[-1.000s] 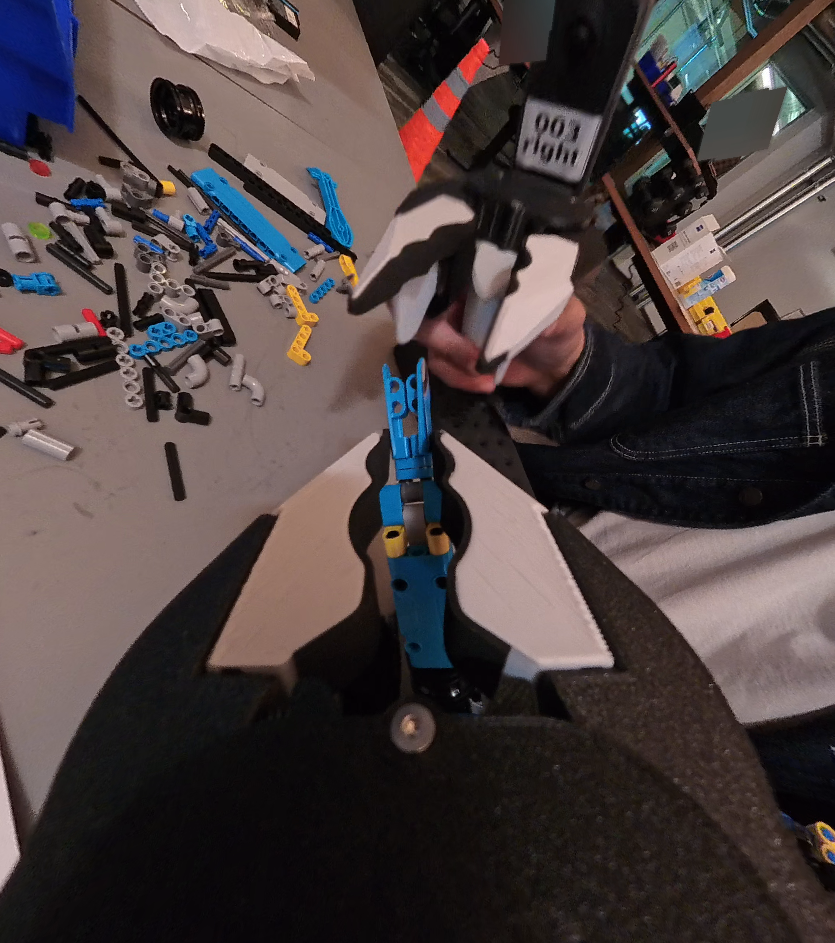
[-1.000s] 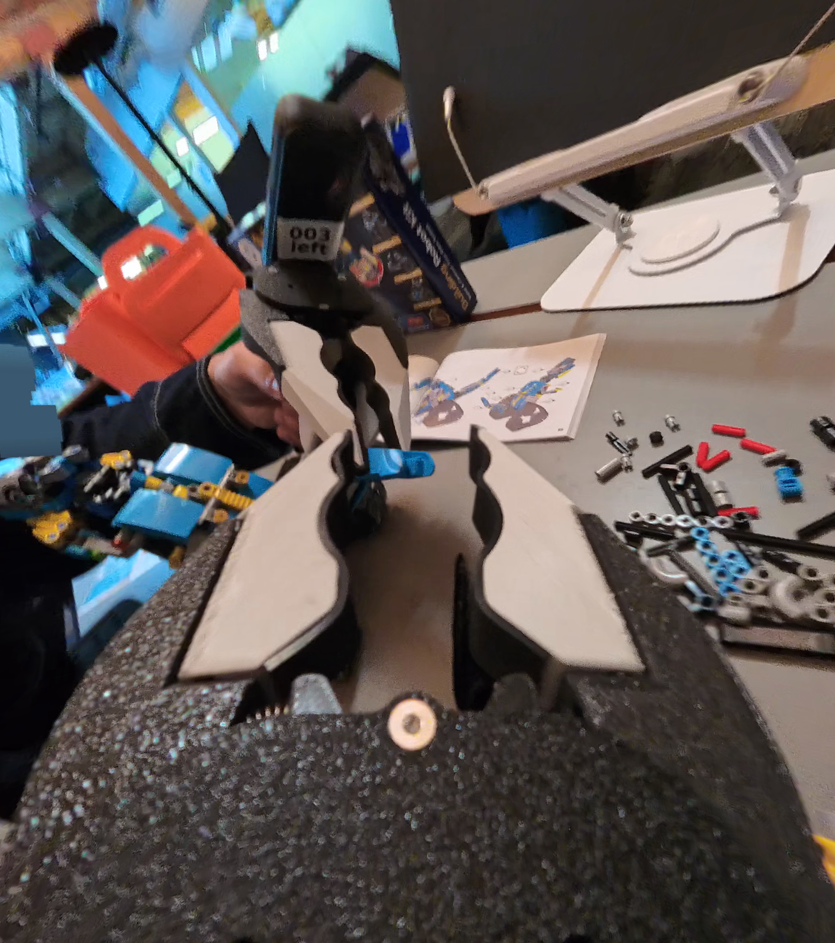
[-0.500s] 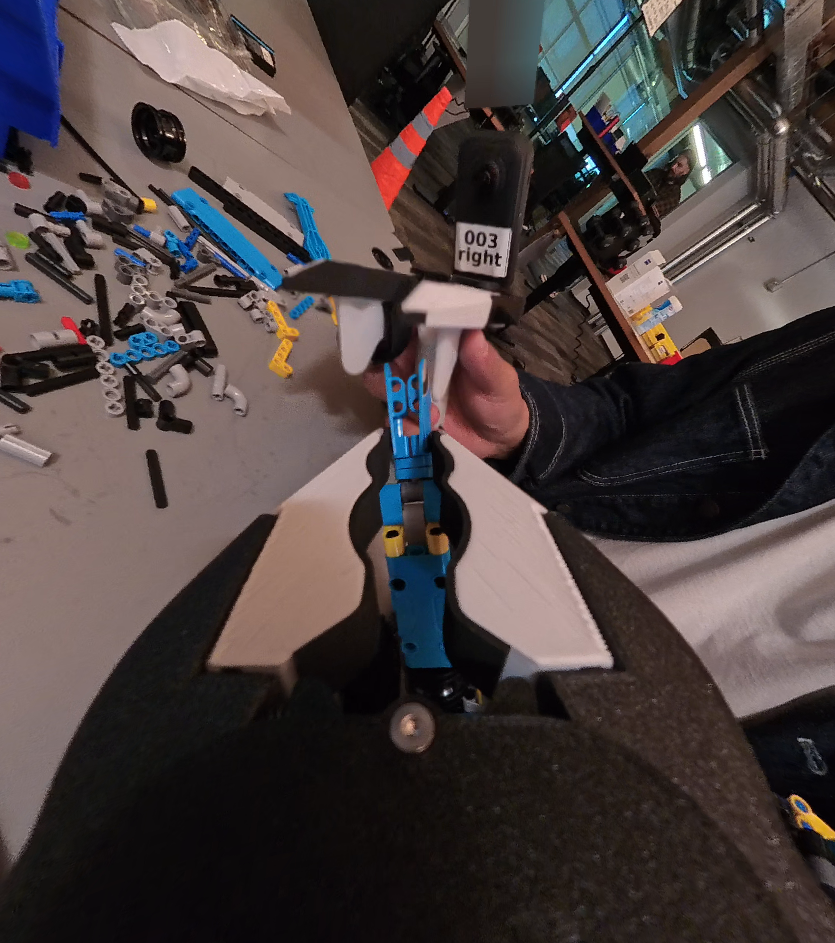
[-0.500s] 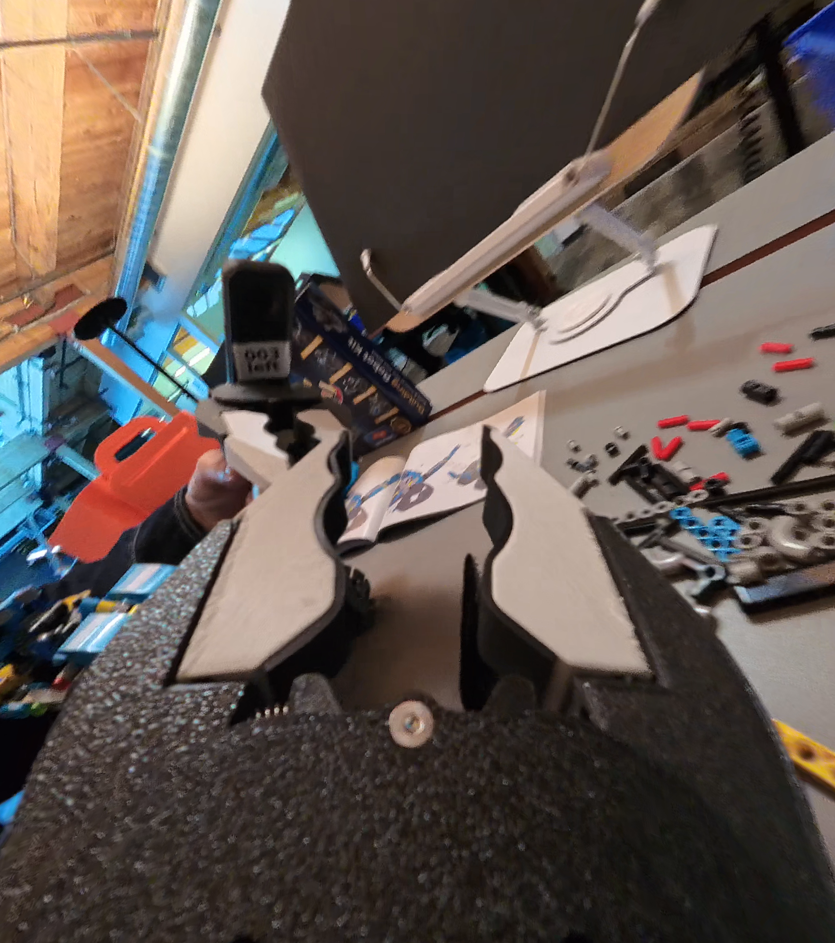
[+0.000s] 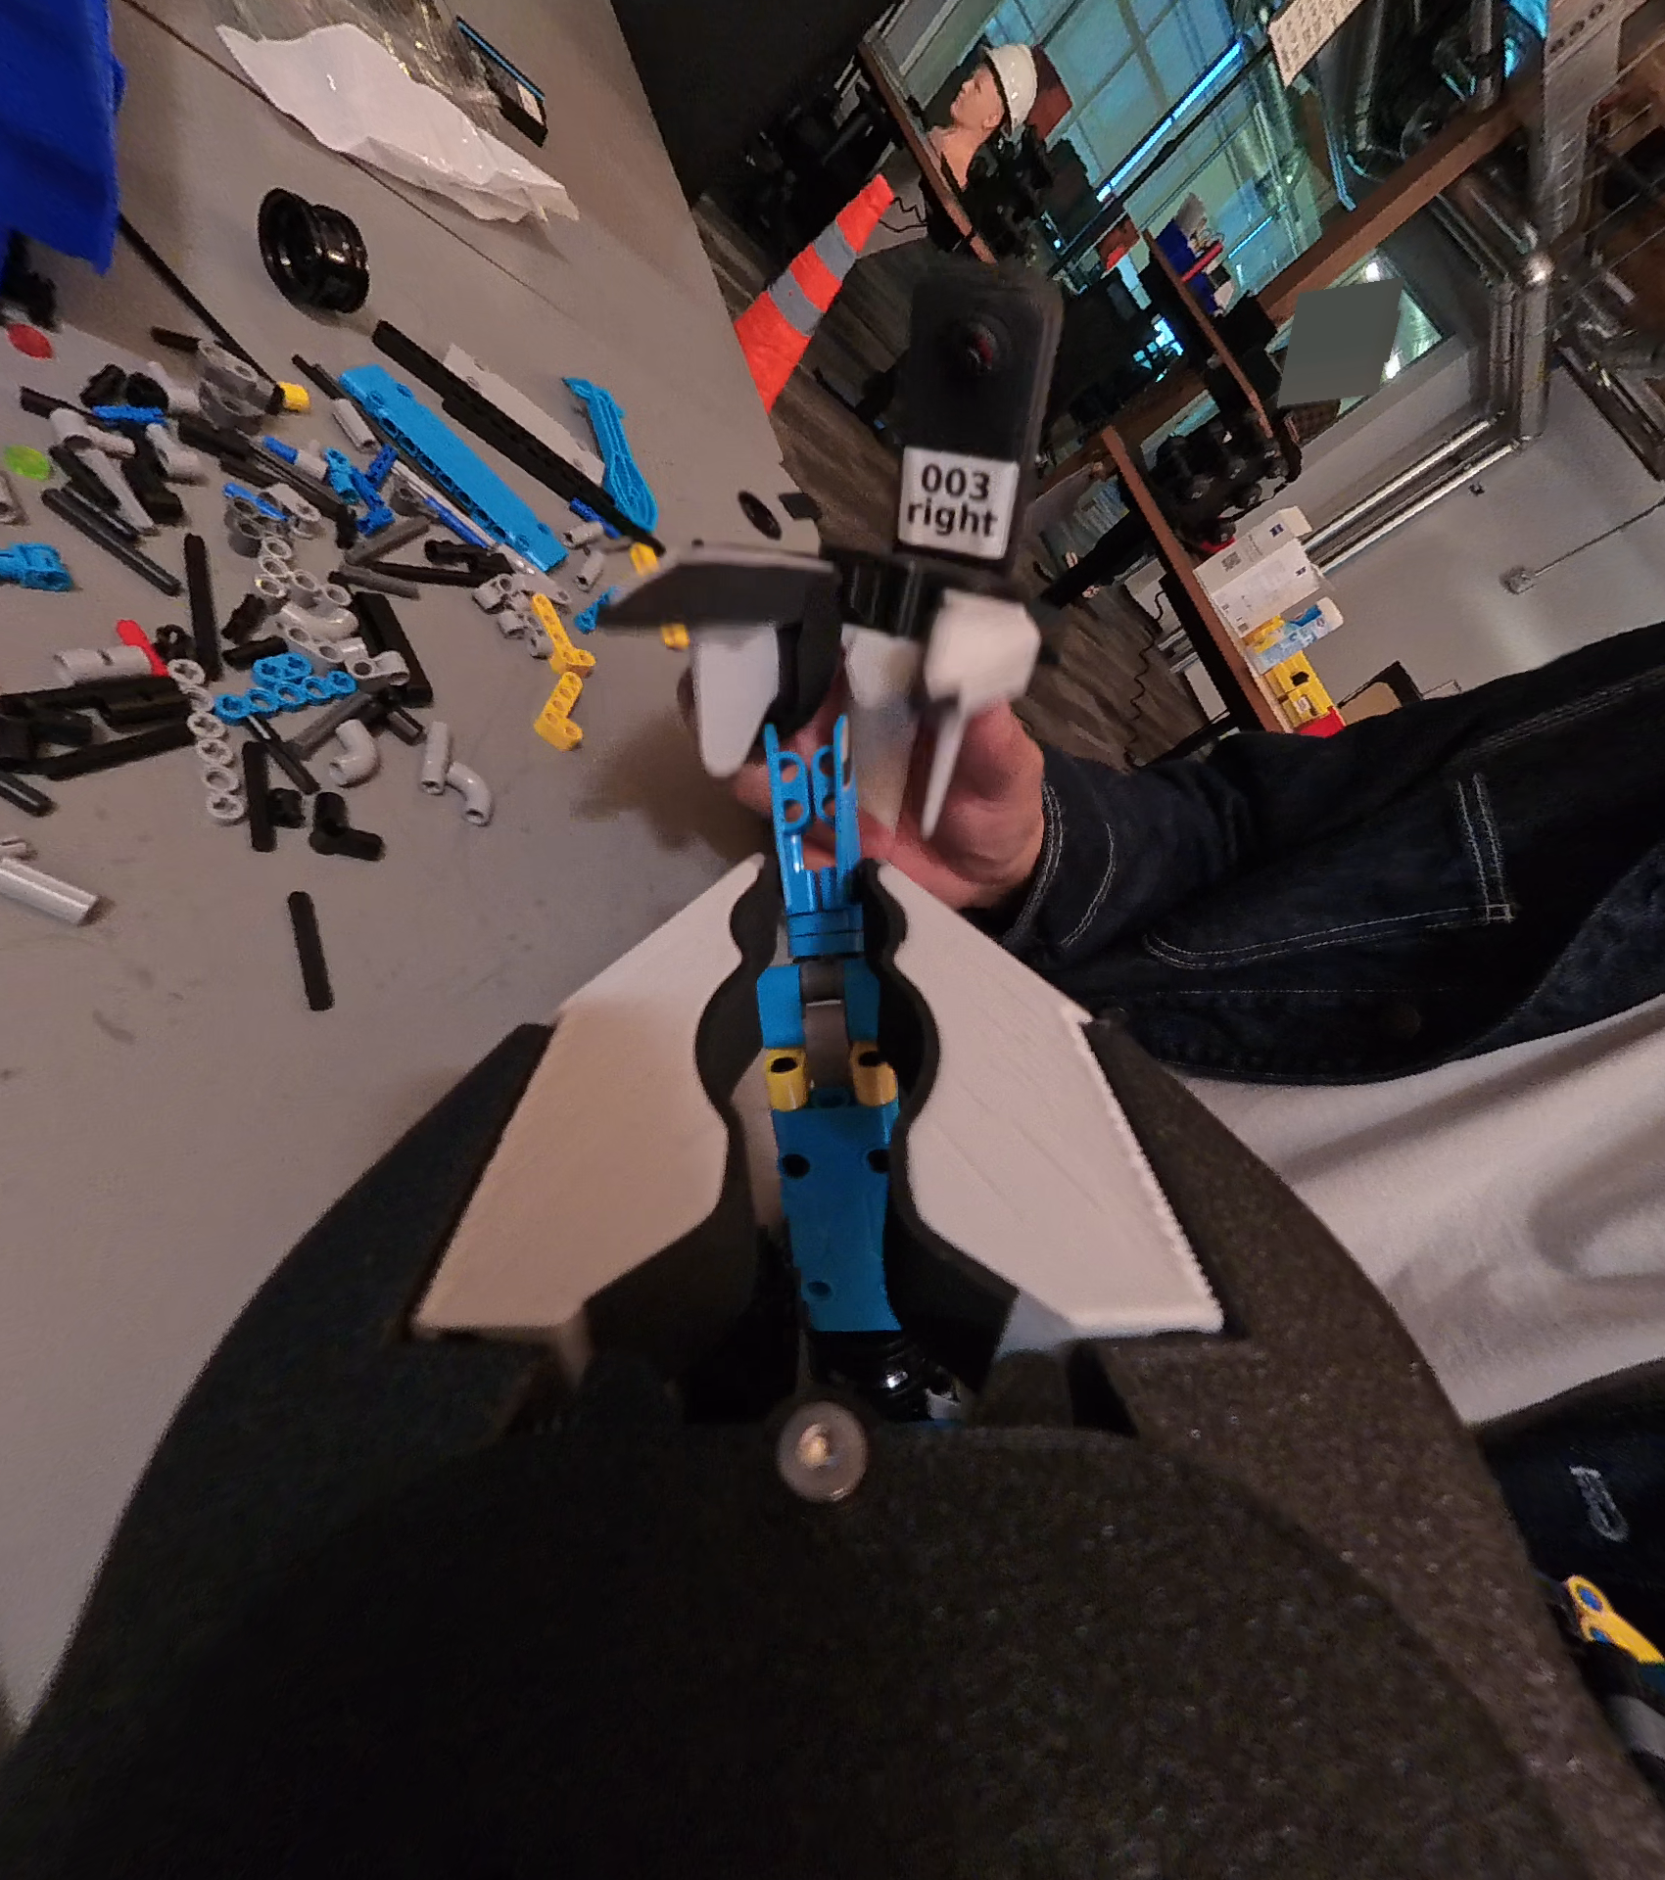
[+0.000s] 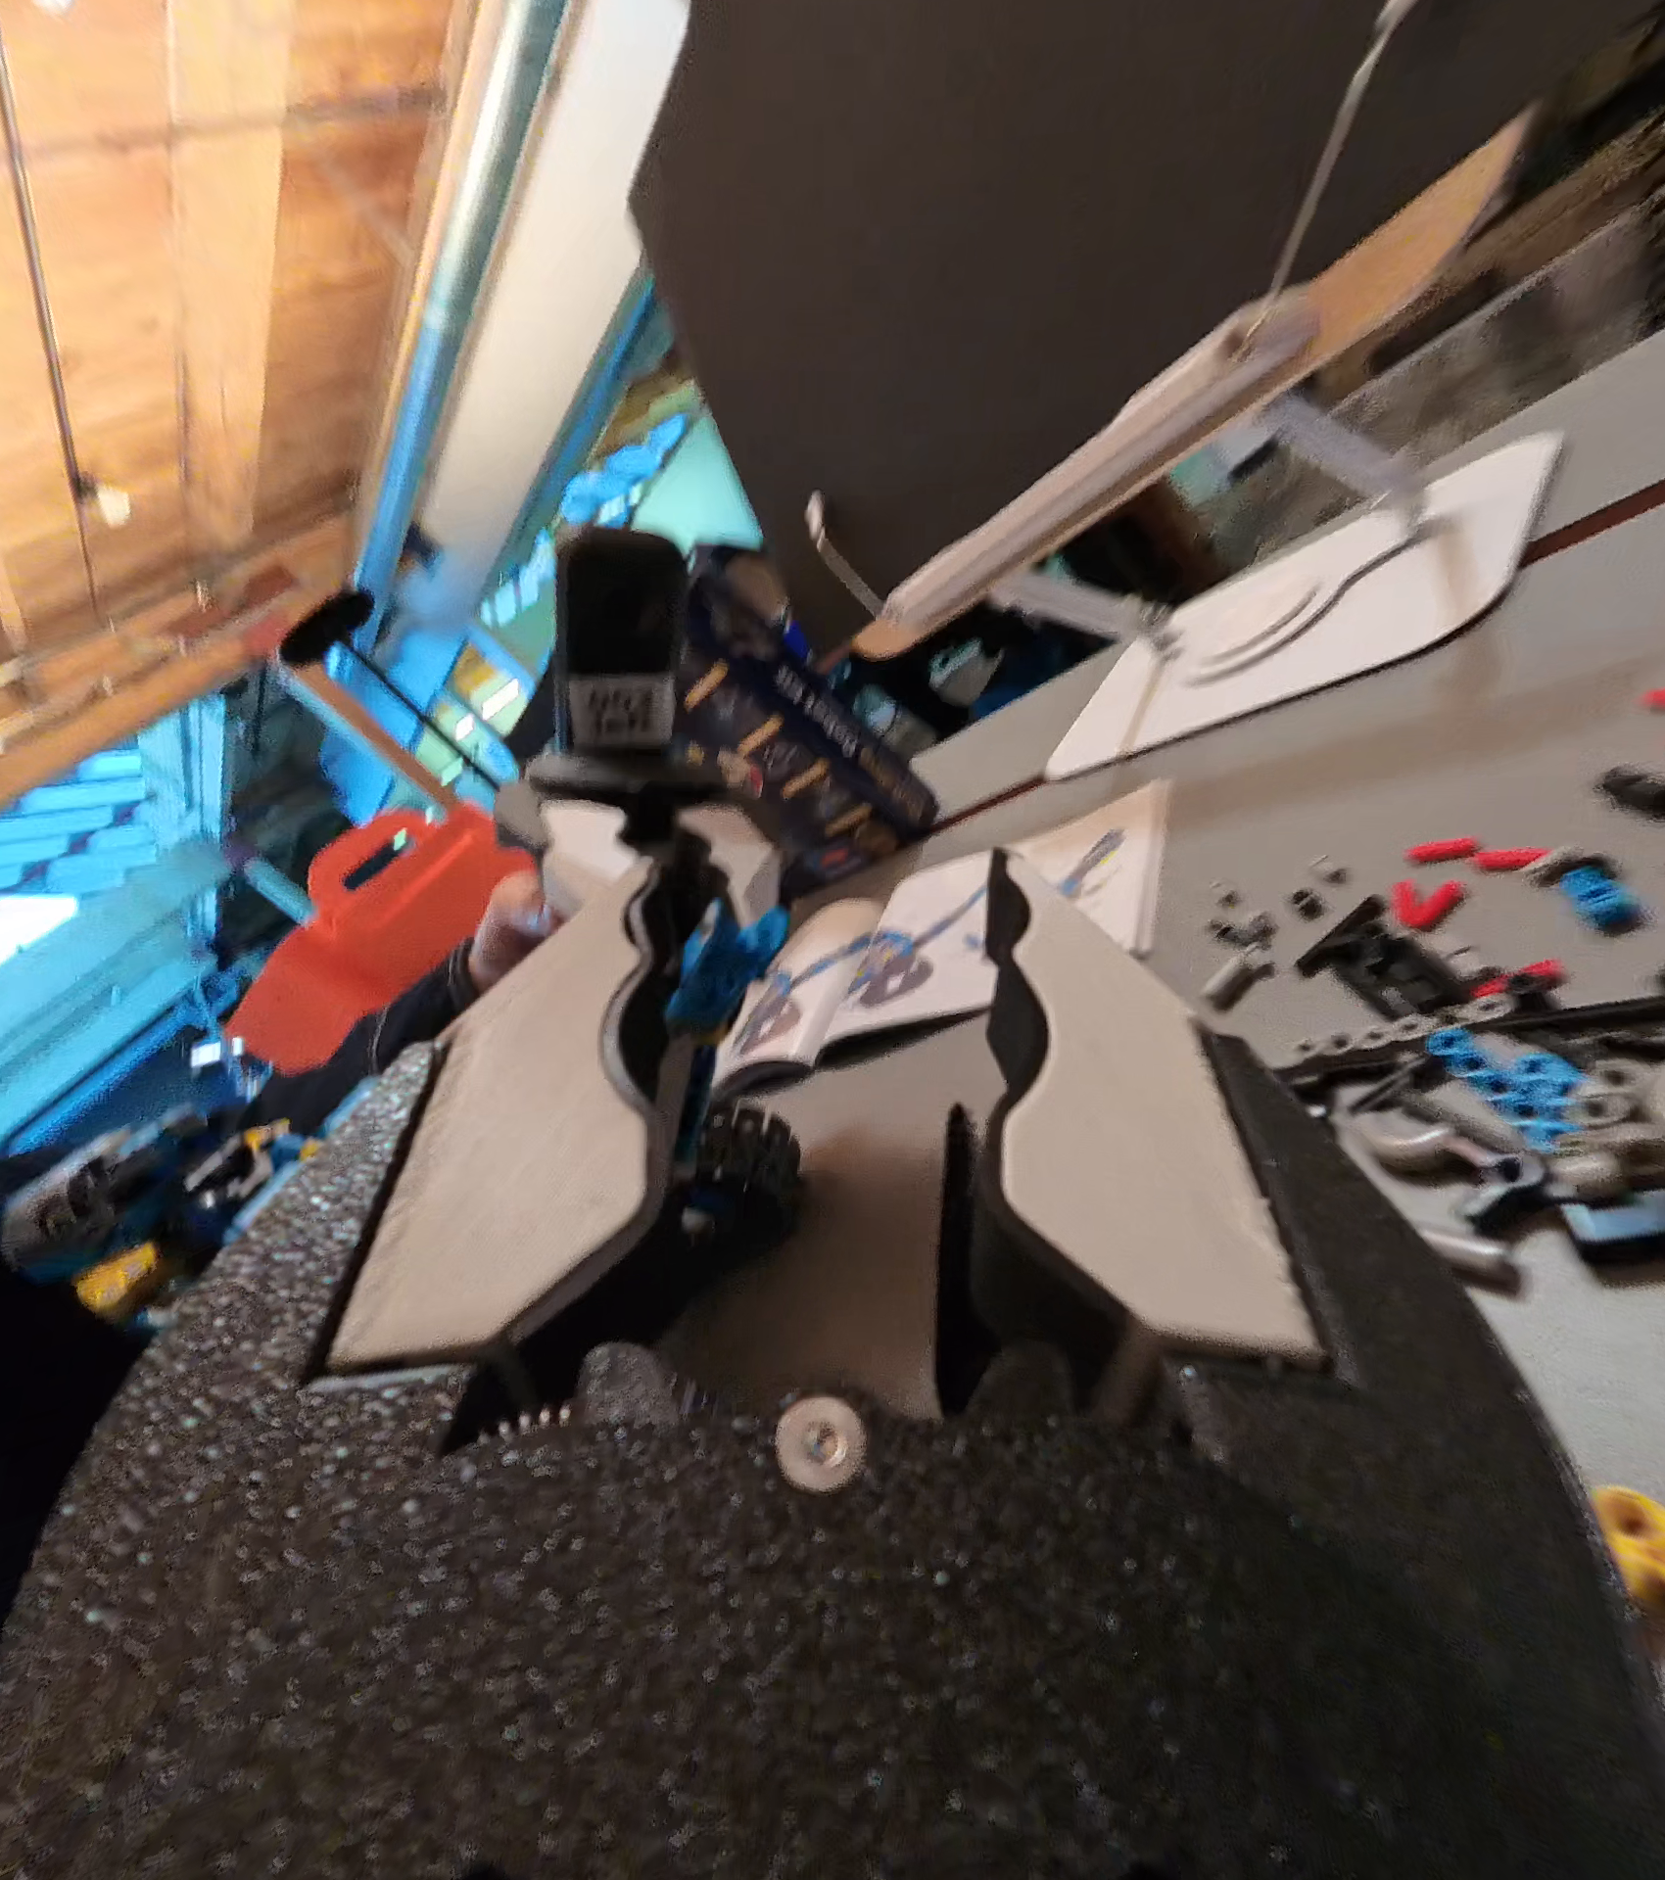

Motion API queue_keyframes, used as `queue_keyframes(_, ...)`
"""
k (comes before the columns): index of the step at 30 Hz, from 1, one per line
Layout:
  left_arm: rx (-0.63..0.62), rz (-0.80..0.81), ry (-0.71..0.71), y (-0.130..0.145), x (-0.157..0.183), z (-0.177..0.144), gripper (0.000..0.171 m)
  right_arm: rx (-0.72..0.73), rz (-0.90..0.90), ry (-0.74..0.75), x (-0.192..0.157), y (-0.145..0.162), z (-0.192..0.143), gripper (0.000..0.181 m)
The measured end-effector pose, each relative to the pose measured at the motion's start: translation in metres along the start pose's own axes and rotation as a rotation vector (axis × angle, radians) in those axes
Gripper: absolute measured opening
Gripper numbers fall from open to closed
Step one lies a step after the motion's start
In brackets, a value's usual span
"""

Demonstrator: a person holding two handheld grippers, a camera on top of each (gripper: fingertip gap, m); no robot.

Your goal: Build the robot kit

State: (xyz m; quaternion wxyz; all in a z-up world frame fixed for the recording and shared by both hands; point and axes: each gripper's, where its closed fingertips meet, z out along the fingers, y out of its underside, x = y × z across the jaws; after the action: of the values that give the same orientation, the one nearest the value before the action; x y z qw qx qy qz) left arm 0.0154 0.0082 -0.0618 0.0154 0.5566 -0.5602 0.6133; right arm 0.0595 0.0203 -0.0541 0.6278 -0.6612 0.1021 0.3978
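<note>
Left gripper point(image 5: 816, 895) clamps the blue brick assembly point(image 5: 834, 1170), its forked tip poking between the wide-open, empty right gripper point(image 5: 828, 732).

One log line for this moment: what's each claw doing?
left claw: shut on blue toy part | right claw: open, empty, near part's tip | table: loose toy pieces

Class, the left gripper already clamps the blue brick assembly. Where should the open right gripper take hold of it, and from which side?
Probably the forked blue tip of the blue brick assembly. It alone sticks out beyond the left gripper. The right gripper, jaws open, faces it end-on; close across its thin, flat prongs.
</note>
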Motion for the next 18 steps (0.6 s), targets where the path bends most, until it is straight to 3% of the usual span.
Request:
queue_keyframes(3,0.0,0.001,0.014,0.0,0.001,0.001,0.015,-0.097,-0.048,0.012,-0.006,0.027,0.015,0.066)
queue_keyframes(6,0.002,0.01,-0.008,0.0,-0.001,0.0,0.015,-0.051,-0.018,0.068,0.012,0.013,0.007,0.068)
queue_keyframes(8,0.007,0.0,0.018,0.0,0.002,0.0,0.015,0.022,0.038,0.097,0.023,-0.002,-0.002,0.055)
queue_keyframes(9,0.005,0.0,0.012,0.0,0.001,0.0,0.015,0.047,0.046,0.076,0.021,-0.006,-0.004,0.058)
queue_keyframes(11,0.006,-0.002,0.012,0.0,0.0,0.001,0.015,0.003,0.016,0.003,0.002,0.003,0.003,0.064)
queue_keyframes(14,0.009,-0.001,0.03,0.0,0.003,0.0,0.015,-0.096,-0.083,0.05,-0.001,0.025,0.014,0.068)
queue_keyframes(18,0.034,-0.029,0.044,-0.002,0.001,-0.004,0.015,0.025,0.017,0.072,0.016,-0.002,-0.002,0.057)
